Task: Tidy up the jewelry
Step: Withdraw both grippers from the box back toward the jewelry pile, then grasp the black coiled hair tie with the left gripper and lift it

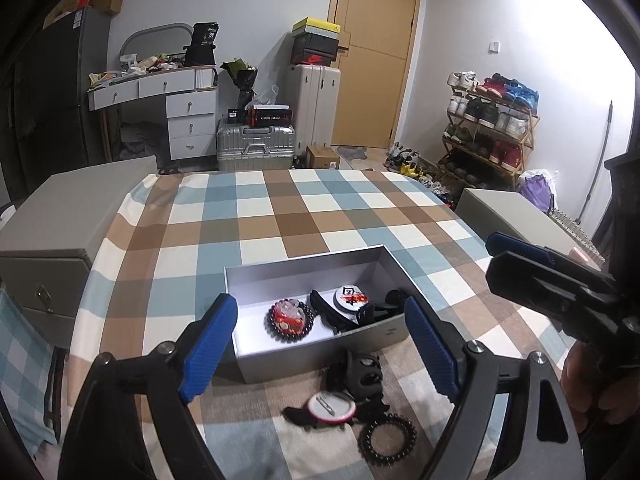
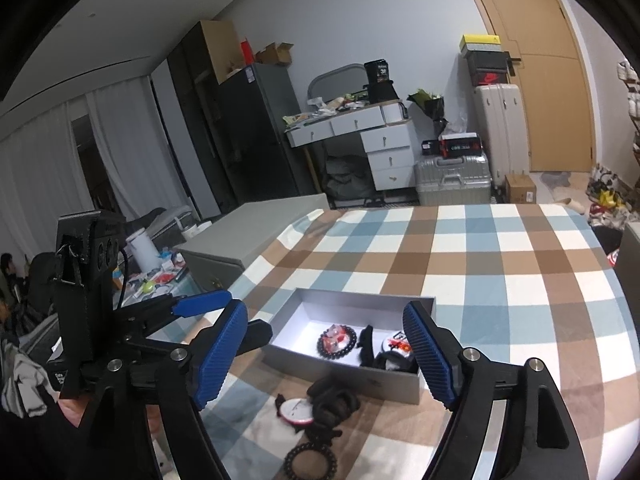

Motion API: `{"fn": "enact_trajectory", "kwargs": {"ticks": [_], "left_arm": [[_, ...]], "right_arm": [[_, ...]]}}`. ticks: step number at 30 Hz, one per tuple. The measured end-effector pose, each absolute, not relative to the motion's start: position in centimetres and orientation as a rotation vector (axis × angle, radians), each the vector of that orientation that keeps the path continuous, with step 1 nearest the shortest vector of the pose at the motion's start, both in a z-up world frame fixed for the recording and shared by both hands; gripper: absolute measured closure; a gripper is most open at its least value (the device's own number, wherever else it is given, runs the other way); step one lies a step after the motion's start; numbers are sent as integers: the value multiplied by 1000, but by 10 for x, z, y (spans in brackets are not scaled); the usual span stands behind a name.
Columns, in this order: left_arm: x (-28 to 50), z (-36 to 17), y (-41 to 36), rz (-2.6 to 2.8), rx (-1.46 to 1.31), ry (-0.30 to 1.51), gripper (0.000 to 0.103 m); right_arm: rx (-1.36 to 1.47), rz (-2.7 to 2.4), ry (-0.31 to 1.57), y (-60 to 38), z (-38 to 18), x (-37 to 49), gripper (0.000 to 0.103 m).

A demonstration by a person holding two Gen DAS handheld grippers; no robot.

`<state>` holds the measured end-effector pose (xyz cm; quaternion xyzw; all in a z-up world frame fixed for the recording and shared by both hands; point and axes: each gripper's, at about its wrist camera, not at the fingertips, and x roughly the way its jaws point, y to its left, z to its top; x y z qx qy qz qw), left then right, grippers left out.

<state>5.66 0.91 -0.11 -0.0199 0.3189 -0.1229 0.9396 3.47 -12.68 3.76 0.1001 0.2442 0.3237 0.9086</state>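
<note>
A grey open box (image 1: 280,276) (image 2: 320,364) sits on the checked tablecloth. Inside lie a dark bead bracelet around a red charm (image 1: 289,317) (image 2: 337,339), a round badge (image 1: 349,298) and black hair clips (image 1: 380,309). In front of the box lie a black claw clip (image 1: 360,372) (image 2: 334,398), a round pin badge face down (image 1: 330,407) (image 2: 297,410) and a black coil hair tie (image 1: 387,438) (image 2: 311,458). My left gripper (image 1: 322,350) is open and empty above these loose items. My right gripper (image 2: 326,356) is open and empty; it also shows in the left wrist view (image 1: 516,254).
Grey cabinets (image 1: 60,220) (image 1: 516,216) flank the table. Behind are a white desk (image 1: 168,96), suitcases (image 1: 256,146), a door and a shoe rack (image 1: 488,128). The left gripper shows at the left of the right wrist view (image 2: 224,312).
</note>
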Motion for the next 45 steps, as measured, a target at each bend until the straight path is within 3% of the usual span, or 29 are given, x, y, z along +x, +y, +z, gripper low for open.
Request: {"fn": "enact_trajectory", "kwargs": {"ticks": [10,14,26,45], "left_arm": [[36,-8,11,-223,-51,646,18],[27,-21,16,-230,-68,656,11],[3,-75,14,-268,-81,820,11],[17,-86,-37,-420,39,936,11]], "right_arm": [[198,657,499,-130,31,8,9],[195,637,514,-129,23,-1,1],[203,579,623,-133,-26,-13,0],[244,459,689,-171,-67,-25,0]]}}
